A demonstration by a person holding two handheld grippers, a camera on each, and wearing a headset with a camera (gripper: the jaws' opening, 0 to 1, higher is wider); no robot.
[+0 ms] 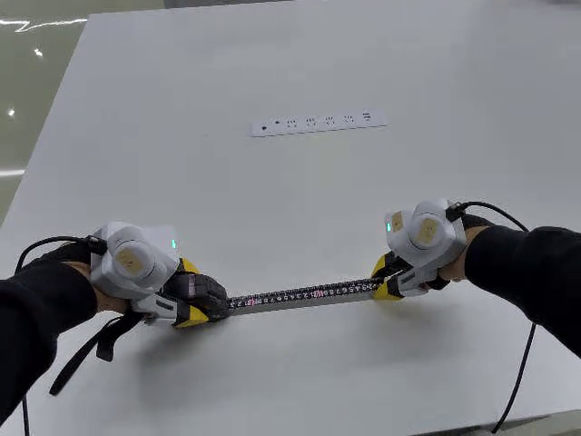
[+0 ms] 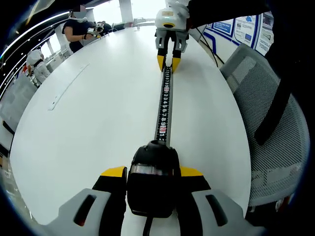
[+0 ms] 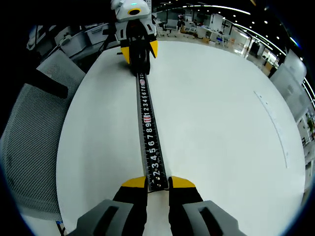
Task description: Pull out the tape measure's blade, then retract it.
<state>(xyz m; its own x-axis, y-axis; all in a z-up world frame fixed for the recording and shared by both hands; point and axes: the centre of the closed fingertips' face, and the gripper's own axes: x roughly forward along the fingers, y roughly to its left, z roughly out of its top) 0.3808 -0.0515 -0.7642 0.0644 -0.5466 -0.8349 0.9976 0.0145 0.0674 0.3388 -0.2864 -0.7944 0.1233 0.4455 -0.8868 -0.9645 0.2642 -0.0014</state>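
Head view: my two claws rest low on a white table (image 1: 272, 200), with a white power strip (image 1: 318, 122) lying well beyond them. My left claw (image 1: 189, 291) is clamped around the black tape measure case (image 1: 207, 295). My right claw (image 1: 383, 283) pinches the far end of the blade (image 1: 304, 294), which runs straight between them just over the tabletop.

Left gripper view: my yellow-tipped jaws hug both sides of the case (image 2: 152, 184). The numbered blade (image 2: 164, 108) runs away to the other claw (image 2: 169, 61).

Right gripper view: my jaws are drawn narrow on the blade's tip (image 3: 156, 183), with the printed numbers counting up towards the case (image 3: 140, 56) in the left claw.

Progress, as I judge it: the pull-out is done or nearly so, with a modest length of blade showing. Retracting it is left to do.
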